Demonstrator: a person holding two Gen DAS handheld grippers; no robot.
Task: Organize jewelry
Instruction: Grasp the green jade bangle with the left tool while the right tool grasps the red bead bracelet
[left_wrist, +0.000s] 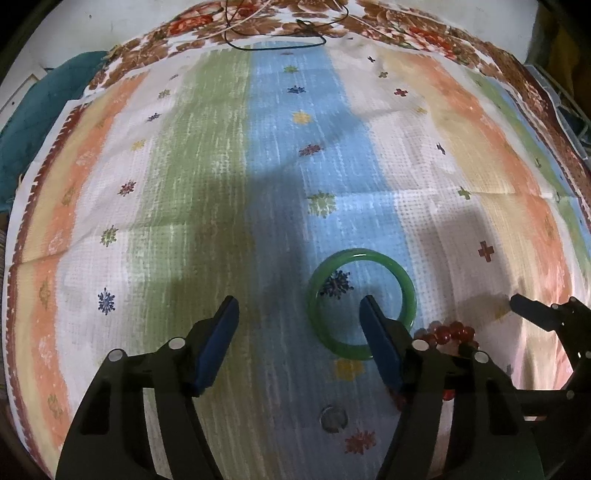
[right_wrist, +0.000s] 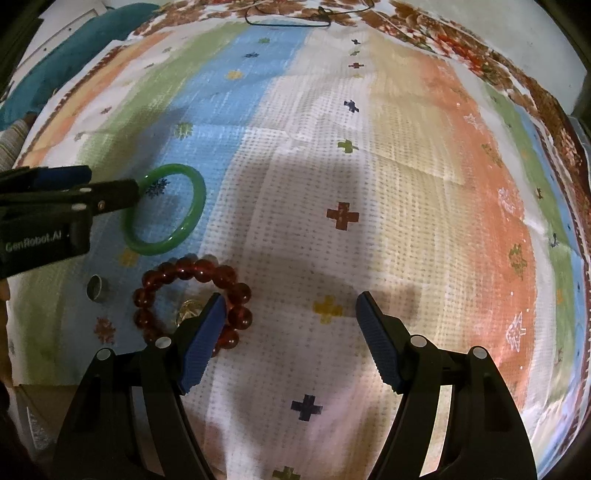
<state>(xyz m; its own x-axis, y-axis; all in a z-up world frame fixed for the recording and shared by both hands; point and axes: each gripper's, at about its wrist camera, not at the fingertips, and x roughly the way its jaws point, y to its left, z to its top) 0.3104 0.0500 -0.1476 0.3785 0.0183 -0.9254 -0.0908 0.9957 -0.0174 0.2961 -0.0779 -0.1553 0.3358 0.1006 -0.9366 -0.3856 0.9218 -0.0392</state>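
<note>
Two claws hang released over the striped cloth (right_wrist: 369, 155). The left claw (left_wrist: 299, 314) straddles the near-left rim of the green bangle (left_wrist: 369, 258); the right claw (right_wrist: 290, 306) sits beside the red bead bracelet (right_wrist: 192, 271). Better to lower straight and centre the rim before clenching, so the smooth bangle does not slip.
</note>
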